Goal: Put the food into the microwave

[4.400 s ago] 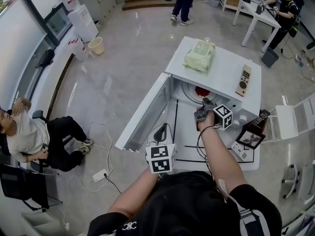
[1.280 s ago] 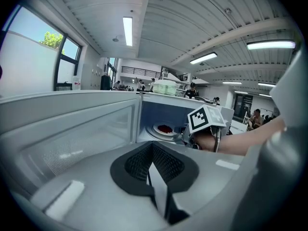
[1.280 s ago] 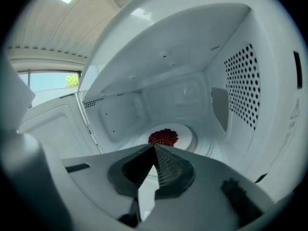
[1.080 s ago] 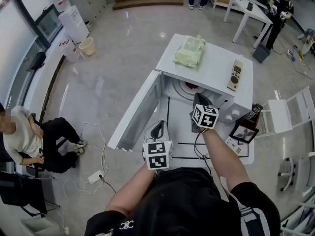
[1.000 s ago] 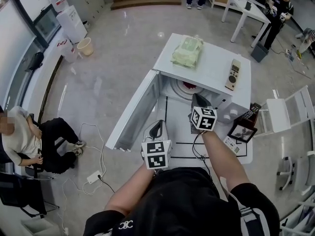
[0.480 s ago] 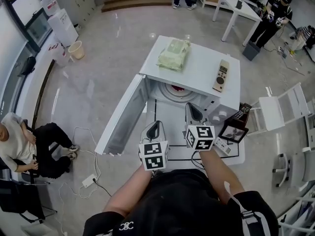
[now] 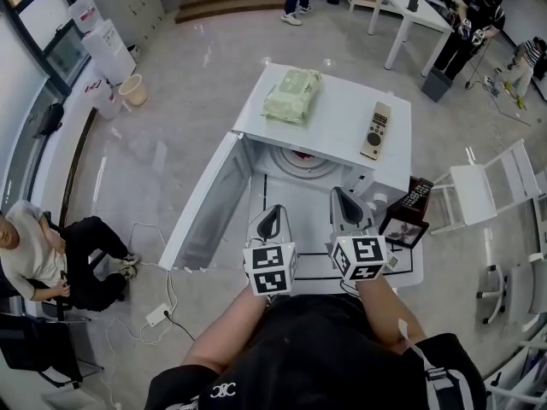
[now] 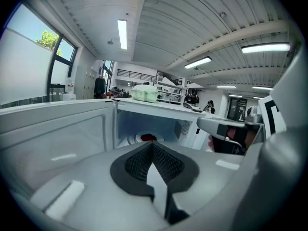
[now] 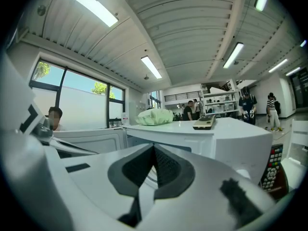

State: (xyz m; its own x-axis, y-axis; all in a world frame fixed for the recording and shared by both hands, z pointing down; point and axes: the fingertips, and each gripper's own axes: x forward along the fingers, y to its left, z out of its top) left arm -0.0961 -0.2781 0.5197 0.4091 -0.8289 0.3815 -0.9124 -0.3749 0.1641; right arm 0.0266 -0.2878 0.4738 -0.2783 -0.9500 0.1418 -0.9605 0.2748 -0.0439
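The white microwave (image 7: 338,114) stands on a small table with its door (image 7: 205,203) swung open to the left. Red food on a plate (image 7: 299,154) lies on the turntable inside; the left gripper view shows the food (image 8: 148,137) deep in the cavity. My left gripper (image 7: 275,212) and right gripper (image 7: 340,196) are side by side in front of the opening, well short of it. Both are shut with nothing between the jaws, as the left gripper (image 8: 153,153) and right gripper (image 9: 154,163) show in their own views.
A green packet (image 7: 291,96) and a remote control (image 7: 373,130) lie on the microwave's top. A framed picture (image 7: 404,230) and a black remote (image 7: 416,195) sit on the table's right. A white chair (image 7: 487,199) stands to the right, and a seated person (image 7: 34,254) is at far left.
My right gripper has drawn back from the microwave's mouth towards me, leaving the red food inside. It now sits level with the left gripper, which has barely moved.
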